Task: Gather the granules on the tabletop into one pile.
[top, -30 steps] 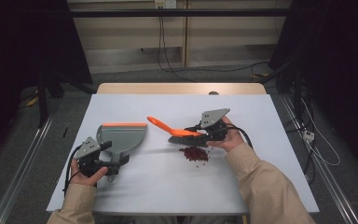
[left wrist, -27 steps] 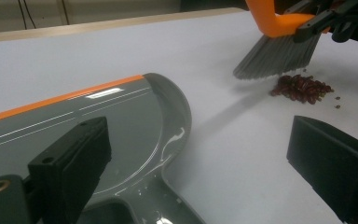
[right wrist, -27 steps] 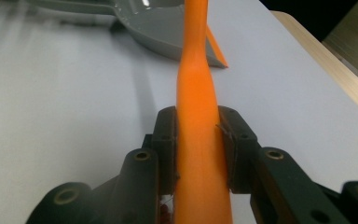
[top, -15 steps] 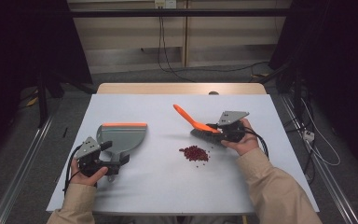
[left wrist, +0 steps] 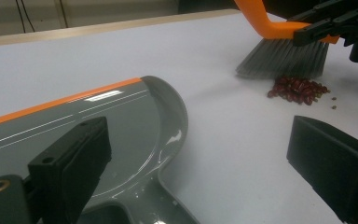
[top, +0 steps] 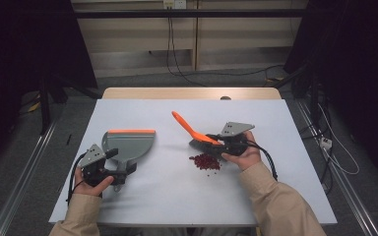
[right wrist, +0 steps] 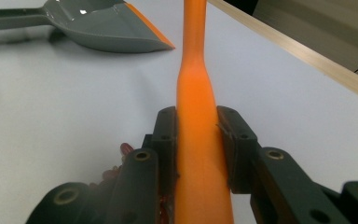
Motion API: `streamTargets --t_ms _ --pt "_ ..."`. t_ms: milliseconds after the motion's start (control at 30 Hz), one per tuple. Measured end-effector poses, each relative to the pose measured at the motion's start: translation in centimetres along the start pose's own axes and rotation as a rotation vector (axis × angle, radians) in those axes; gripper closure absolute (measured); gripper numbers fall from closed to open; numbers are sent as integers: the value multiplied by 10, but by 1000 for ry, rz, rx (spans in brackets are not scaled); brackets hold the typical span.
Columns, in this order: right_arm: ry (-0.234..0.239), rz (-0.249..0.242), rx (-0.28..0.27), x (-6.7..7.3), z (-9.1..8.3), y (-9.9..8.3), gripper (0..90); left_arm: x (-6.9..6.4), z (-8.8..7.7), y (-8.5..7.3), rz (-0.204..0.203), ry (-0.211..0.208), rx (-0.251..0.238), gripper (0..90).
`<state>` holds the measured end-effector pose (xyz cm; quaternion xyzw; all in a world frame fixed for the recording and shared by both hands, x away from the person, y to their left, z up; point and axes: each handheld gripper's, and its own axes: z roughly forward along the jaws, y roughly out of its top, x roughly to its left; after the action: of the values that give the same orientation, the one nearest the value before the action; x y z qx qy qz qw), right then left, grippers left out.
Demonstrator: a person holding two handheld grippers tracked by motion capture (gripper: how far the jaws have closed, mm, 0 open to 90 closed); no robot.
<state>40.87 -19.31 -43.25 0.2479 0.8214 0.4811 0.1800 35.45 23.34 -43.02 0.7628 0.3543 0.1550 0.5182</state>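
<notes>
1. Right gripper (top: 215, 143) pinches the orange-handled grey-bristled brush (right wrist: 196, 121); the pile of red beans (top: 205, 162) lies just below its jaws.
2. Left gripper (top: 120, 169) is spread, astride the grey plastic dustpan with an orange lip (left wrist: 98, 130).
3. A pale grey tabletop (top: 177, 191) carries everything; the room around is dark.

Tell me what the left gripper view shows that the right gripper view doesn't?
Left gripper view alone: the brush's grey bristles just behind the whole pile of red beans, plus a few stray bits on the table. Its own jaws stand wide apart over the dustpan's neck.

Right gripper view alone: the jaws of the right gripper clamped on the brush's orange handle, and the dustpan's long handle.

Both share: the grey dustpan with its orange edge, the orange brush, and the white table.
</notes>
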Motion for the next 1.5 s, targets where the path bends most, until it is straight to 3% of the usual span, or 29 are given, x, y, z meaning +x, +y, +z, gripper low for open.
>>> streamTargets --t_ms 267,433,633,800,1000,1333,1500 --pt "-57 48 -27 -6 -23 2 708 0 0 0 1 7 24 56" --pt "-108 70 7 -8 -35 -4 707 0 -1 1 -4 10 47 53" --pt "-157 107 28 -8 -45 -16 707 1 -2 -1 -12 52 108 59" --pt "-172 142 16 -9 -51 -25 707 4 -3 -5 -30 113 161 90" --pt "-183 142 20 -9 -54 -29 707 9 -4 -9 -61 170 208 108" --pt "-181 142 17 -9 -53 -30 707 20 -9 -13 -128 219 253 117" --pt "-178 142 10 -10 -53 -30 707 26 -8 -10 -140 217 253 161"
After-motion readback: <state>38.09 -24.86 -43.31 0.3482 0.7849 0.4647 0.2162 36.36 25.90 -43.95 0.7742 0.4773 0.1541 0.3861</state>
